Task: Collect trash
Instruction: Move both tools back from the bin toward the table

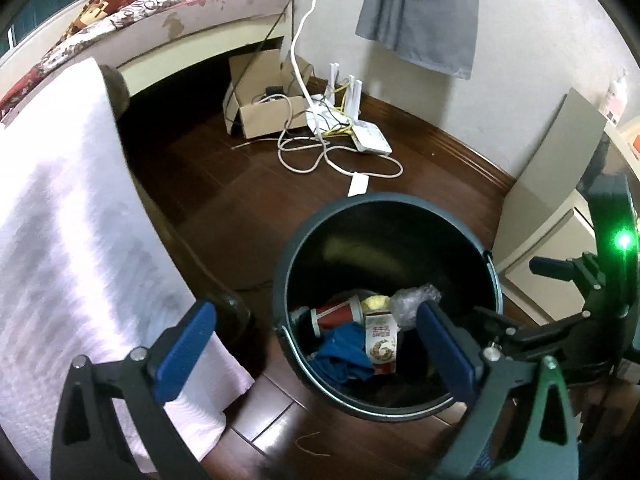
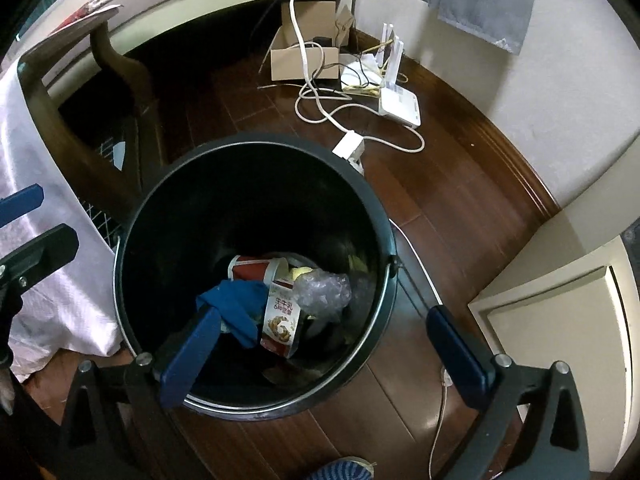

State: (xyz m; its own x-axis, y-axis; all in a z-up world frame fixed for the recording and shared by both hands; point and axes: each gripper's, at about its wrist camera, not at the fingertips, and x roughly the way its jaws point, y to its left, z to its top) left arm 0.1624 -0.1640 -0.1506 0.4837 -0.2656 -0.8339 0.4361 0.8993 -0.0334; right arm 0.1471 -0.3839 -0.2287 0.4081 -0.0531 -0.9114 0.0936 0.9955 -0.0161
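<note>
A dark round trash bin stands on the wooden floor. Inside lie a red paper cup, a blue cloth, a printed carton, crumpled clear plastic and a yellow scrap. My left gripper is open and empty, above the bin's near left side. My right gripper is open and empty over the bin's near rim; its body shows in the left wrist view.
A chair draped with white cloth stands left of the bin. A cardboard box, white cables and a router lie by the far wall. A cream cabinet is at right.
</note>
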